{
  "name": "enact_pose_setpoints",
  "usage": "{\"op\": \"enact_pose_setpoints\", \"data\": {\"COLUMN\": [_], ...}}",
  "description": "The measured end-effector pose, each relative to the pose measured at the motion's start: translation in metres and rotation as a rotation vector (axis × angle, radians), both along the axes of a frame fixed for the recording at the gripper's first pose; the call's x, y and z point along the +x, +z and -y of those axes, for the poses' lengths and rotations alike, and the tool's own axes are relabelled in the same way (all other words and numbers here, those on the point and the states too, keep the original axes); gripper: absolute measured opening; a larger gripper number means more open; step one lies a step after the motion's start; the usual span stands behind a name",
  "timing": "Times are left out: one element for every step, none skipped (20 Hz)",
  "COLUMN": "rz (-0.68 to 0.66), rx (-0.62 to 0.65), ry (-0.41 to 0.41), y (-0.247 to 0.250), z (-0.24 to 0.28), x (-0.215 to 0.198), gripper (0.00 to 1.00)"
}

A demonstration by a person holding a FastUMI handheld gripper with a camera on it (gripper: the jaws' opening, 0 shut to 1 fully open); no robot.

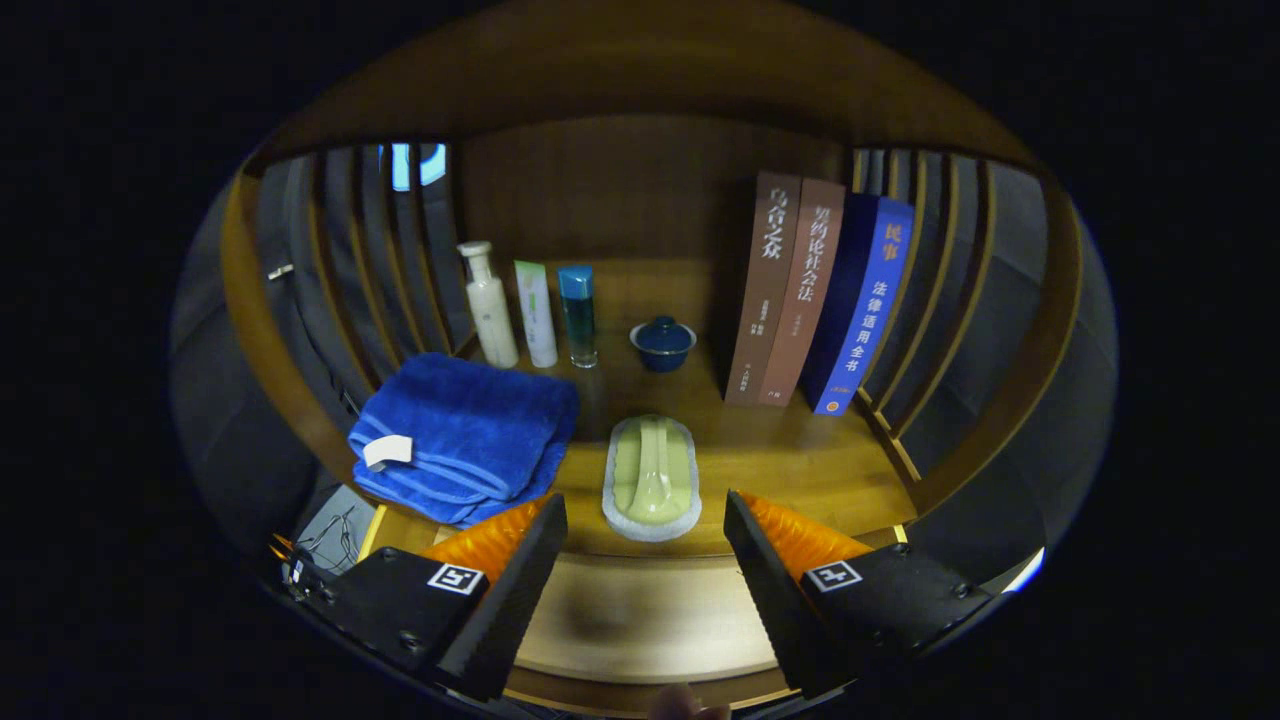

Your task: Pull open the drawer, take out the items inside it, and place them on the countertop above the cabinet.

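Gaping claw (645, 545), oval scrub brush (652, 478), plush towel (462, 435)

Home-style booth, wooden cabinet countertop (780, 450), toiletry bottles (488, 305), folded blue towel (465, 430), upright books (800, 290), lidded teacup (662, 343)

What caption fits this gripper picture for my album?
Open gripper faces a green brush on the countertop, beside a blue towel.
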State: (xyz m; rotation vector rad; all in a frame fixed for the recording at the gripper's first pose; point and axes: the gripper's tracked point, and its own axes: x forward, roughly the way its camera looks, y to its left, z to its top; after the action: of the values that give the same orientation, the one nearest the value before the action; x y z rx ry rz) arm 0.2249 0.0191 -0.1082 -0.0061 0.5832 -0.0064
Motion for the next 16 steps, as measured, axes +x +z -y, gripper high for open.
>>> {"op": "enact_pose_setpoints", "data": {"rz": [0.039, 0.079, 0.115, 0.151, 0.186, 0.221, 0.256, 0.293, 0.327, 0.359, 0.388, 0.412, 0.432, 0.45, 0.468, 0.485], "rx": [0.001, -0.001, -0.007, -0.011, -0.012, -0.01, -0.012, -0.013, -0.017, -0.021, -0.019, -0.016, -0.017, -0.022, -0.032, -0.042], "ry": [0.001, 0.0, -0.007, -0.01, -0.01, -0.01, -0.013, -0.011, -0.011, -0.008, 0.0, 0.008, 0.018, 0.024, 0.029, 0.032], "y": [0.005, 0.008, 0.01, 0.011, 0.013, 0.014, 0.013, 0.013, 0.012, 0.008, 0.003, -0.003, -0.01, -0.017, -0.023, -0.029], "z": [-0.001, 0.0, 0.002, 0.004, 0.003, 0.002, 0.003, 0.002, 0.001, -0.001, -0.005, -0.008, -0.012, -0.014, -0.016, -0.017], "x": [-0.014, -0.026, -0.039, -0.052, -0.067, -0.08, -0.092, -0.104, -0.116, -0.127, -0.139, -0.149, -0.159, -0.168, -0.177, -0.184], "gripper": [1.0, 1.0, 1.0, 1.0, 1.0, 1.0, 1.0, 1.0, 1.0, 1.0, 1.0, 1.0, 1.0, 1.0, 1.0, 1.0]}}
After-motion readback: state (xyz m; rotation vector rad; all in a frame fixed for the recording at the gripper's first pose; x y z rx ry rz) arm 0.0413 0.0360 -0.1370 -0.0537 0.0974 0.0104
